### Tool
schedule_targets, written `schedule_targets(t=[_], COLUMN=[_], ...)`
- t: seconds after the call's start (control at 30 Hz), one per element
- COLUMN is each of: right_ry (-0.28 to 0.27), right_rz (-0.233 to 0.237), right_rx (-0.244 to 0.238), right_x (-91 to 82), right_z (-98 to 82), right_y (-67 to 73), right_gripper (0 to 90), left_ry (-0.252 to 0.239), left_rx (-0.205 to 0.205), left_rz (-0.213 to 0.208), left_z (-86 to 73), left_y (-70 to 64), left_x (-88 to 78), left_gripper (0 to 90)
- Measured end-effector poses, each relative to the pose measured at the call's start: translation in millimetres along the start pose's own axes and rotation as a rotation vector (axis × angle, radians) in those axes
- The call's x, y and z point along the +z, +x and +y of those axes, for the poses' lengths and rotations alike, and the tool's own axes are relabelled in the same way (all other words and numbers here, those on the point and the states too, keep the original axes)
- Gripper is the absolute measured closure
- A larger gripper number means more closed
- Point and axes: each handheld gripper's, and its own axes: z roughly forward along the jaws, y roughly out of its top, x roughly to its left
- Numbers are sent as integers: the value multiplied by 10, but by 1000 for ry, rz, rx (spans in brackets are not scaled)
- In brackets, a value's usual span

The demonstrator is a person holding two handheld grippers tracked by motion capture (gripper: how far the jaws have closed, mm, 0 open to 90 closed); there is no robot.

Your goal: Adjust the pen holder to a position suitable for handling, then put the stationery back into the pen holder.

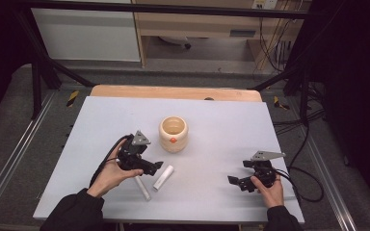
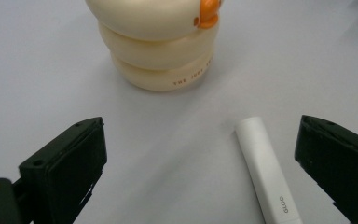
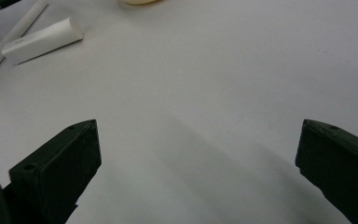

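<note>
- The counter (image 1: 221,125) takes up the middle of the high view, a pale grey-blue top with a strip of bare wood along its far edge.
- Dead centre on it stands the cream holder (image 1: 173,134), a ribbed, open-topped pot with an orange dot on its near side; from the left gripper view it rises as stacked cream rings (image 2: 161,51) with small lettering on the lowest ring.
- Near-left of the holder, a person's left hand brings in the left gripper (image 1: 149,168), low over the counter, pointing toward the holder's near side.
- Its jaws stand wide apart with nothing clamped; the left gripper view has them spread on either side of bare counter (image 2: 177,154).
- Well to the near-right of the holder, the right gripper (image 1: 235,182) sits low in the person's right hand, jaws just as wide and holding nothing; bare counter (image 3: 205,93) lies between them.
- Just near of the holder lies the white cap (image 1: 163,177), a short tube flat on the counter; in the left gripper view it lies close inside the right-hand jaw (image 2: 266,170), not touched by it.
- Beside the cap, on the side away from the holder, lies the thin white stick (image 1: 142,187), close to the cap; the right gripper view has the pair far off (image 3: 44,33).
</note>
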Motion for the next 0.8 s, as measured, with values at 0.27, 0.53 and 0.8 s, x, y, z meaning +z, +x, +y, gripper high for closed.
schedule_targets(t=[0.27,0.53,0.8], right_ry=[2,4,2], right_rz=[0,-1,-3], right_rx=[3,-1,3], right_x=[9,6,5], right_z=[1,-3,0], right_y=[0,2,1], right_gripper=[7,7,7], left_ry=[18,31,59], left_rx=[15,22,18], left_rz=[-13,-24,-28], left_z=[-73,-93,-73], left_y=[-116,-231,-307], left_x=[75,150,210], left_gripper=[21,22,30])
